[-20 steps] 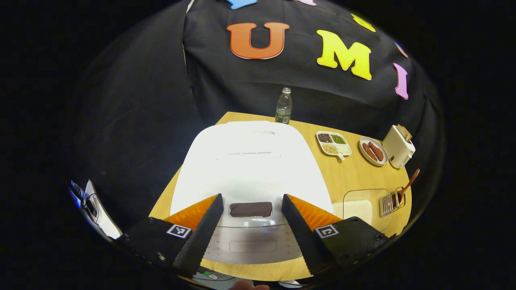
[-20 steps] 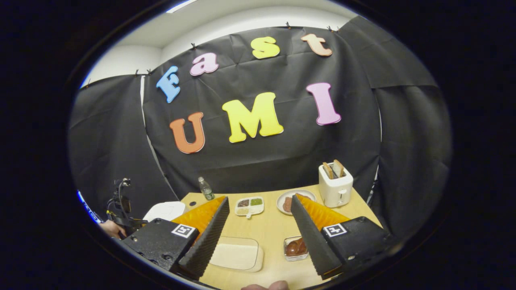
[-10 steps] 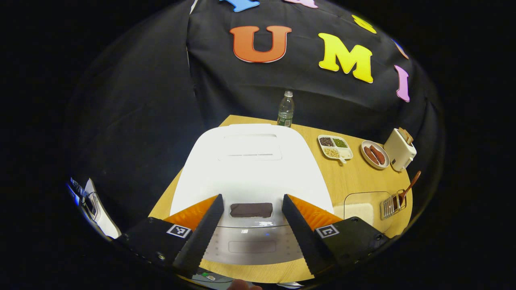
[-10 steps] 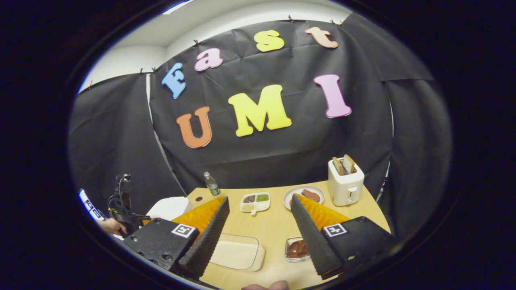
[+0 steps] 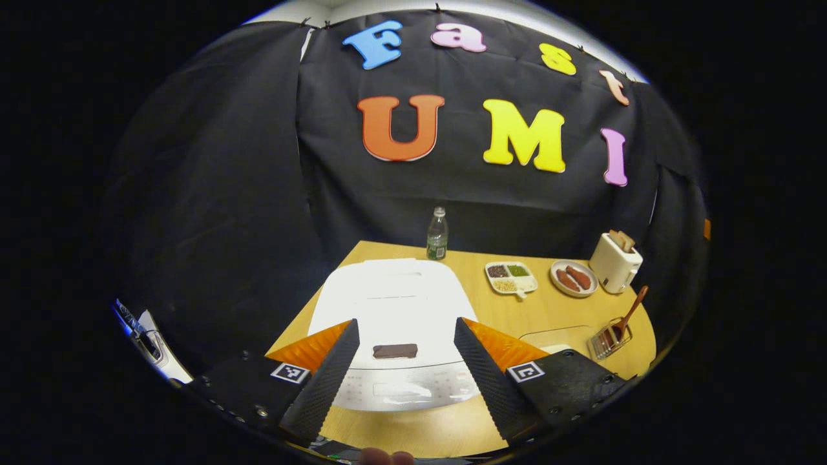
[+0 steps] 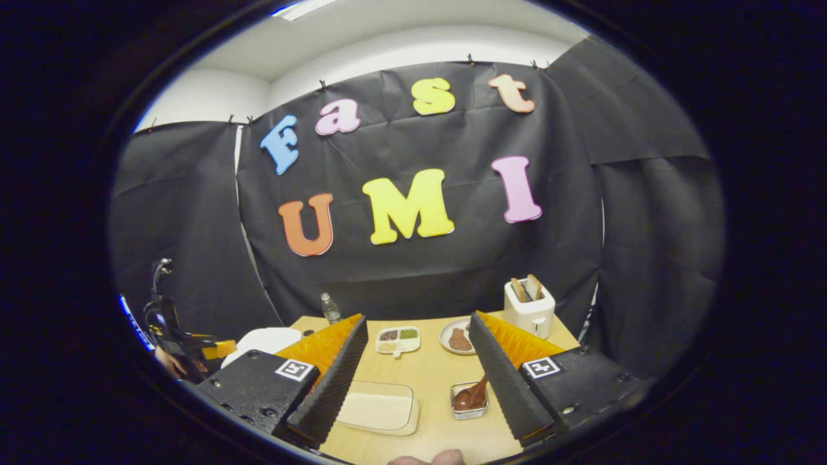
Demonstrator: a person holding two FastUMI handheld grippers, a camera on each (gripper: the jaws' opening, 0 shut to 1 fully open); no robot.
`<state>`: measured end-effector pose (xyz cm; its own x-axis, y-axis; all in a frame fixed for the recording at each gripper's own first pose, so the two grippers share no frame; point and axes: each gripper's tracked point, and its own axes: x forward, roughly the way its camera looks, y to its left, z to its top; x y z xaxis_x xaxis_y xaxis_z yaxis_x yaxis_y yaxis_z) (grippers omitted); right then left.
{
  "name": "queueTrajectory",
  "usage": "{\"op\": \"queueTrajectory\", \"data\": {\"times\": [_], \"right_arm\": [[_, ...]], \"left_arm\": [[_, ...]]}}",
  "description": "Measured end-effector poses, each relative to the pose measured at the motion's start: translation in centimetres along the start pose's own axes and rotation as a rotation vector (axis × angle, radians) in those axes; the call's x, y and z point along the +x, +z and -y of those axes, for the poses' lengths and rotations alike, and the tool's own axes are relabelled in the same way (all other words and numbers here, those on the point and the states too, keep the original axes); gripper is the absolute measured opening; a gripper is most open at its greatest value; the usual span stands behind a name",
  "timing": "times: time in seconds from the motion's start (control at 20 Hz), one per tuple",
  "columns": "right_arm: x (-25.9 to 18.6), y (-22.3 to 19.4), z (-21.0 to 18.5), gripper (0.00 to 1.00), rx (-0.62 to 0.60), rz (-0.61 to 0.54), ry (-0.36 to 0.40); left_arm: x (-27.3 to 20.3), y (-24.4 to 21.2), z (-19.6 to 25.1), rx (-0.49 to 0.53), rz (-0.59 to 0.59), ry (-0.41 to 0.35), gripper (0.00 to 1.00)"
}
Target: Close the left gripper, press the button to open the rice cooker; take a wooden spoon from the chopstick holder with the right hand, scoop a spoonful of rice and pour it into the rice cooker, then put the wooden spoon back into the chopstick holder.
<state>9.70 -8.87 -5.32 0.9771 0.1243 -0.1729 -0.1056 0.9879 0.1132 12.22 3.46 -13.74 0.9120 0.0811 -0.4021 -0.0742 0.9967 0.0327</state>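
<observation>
Left gripper view, surface: we see a wood table (image 5: 549, 313) against black cloth.
Rice cooker (image 5: 394, 307): white, lid down, at 12 o'clock of left gripper (image 5: 404, 361).
Left gripper fingers: wide apart, empty.
Wooden spoon (image 5: 628, 312): in chopstick holder (image 5: 606, 341), 3 o'clock.
Right gripper (image 6: 420, 381): fingers spread, holding nothing.

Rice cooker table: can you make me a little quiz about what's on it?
1. True or false: the rice cooker lid is shut.
2. Where is the wooden spoon? A) in the chopstick holder B) in the right tool C) on the sausage plate
3. Fill in: the left tool is ___, holding nothing.

Key: 1 true; 2 A; 3 open.
</observation>
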Motion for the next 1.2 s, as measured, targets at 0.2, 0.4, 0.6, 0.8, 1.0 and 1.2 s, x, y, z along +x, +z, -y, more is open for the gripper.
{"op": "queueTrajectory", "data": {"times": [0.2, 0.4, 0.6, 0.8, 1.0, 1.2], "right_arm": [[-5.9, 1.0, -4.8, 0.97, -0.026, 0.077, 0.010], [-12.7, 1.1, -9.1, 1.00, -0.011, 0.111, 0.023], [-17.9, 0.8, -11.8, 1.00, -0.064, 0.117, 0.013], [-21.2, 0.6, -13.7, 1.00, -0.120, 0.127, 0.012], [-23.0, -0.1, -15.2, 0.99, -0.130, 0.117, 0.032], [-23.7, -0.8, -15.6, 0.99, -0.121, 0.106, 0.049]], "left_arm": [[-9.7, 3.5, 0.3, -0.049, 0.147, -0.033, 0.95], [-19.5, 4.5, 0.3, -0.042, 0.263, -0.082, 0.93], [-26.6, 3.2, 1.1, -0.036, 0.313, -0.122, 0.95], [-31.6, 2.5, 2.3, -0.034, 0.358, -0.142, 0.95], [-34.0, 2.5, 3.4, -0.049, 0.406, -0.155, 0.95], [-34.8, 2.1, 3.8, -0.031, 0.421, -0.154, 0.94]]}}
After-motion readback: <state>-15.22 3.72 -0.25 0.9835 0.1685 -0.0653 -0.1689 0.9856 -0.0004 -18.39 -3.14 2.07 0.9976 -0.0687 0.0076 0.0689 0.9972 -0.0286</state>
